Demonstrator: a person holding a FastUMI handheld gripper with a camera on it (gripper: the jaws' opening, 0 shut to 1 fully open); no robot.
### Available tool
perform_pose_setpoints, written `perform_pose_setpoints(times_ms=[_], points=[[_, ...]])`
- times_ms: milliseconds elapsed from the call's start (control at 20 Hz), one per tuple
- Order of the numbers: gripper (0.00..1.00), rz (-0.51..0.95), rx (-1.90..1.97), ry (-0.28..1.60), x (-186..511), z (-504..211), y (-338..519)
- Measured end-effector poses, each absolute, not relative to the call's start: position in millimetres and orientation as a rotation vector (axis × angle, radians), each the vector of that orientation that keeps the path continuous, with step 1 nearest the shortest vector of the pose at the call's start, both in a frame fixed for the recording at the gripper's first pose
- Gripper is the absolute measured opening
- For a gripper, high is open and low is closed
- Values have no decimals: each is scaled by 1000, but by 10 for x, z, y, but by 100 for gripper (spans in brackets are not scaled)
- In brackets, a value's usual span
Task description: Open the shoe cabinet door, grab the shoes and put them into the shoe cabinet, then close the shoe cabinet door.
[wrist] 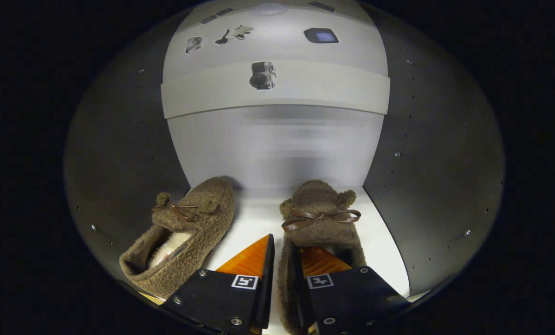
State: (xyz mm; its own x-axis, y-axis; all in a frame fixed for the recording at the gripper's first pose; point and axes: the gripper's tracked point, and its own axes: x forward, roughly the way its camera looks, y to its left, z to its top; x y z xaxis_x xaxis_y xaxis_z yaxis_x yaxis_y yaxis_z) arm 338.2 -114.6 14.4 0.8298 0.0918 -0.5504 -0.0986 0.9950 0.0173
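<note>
Gripper (287,260) pinched on side wall of right slipper (321,218), lower centre, inside cabinet (119,153). Soft, light, floppy fleece; collar rim judged best hold. Left slipper (184,232) alongside.

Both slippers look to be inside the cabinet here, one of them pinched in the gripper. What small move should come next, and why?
Probably open the gripper and let go. Its fingers pinch the side wall of the right slipper, which already appears to rest on the white shelf inside the cabinet, beside the left slipper and apart from it. Backing out before releasing would likely drag it off the shelf.
</note>
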Motion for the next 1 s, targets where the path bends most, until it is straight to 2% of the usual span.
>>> perform_pose_setpoints(times_ms=[400,1000], points=[[25,83,-3,522,2850,521,-1192],[24,52,0,401,1421,1228,-1185]])
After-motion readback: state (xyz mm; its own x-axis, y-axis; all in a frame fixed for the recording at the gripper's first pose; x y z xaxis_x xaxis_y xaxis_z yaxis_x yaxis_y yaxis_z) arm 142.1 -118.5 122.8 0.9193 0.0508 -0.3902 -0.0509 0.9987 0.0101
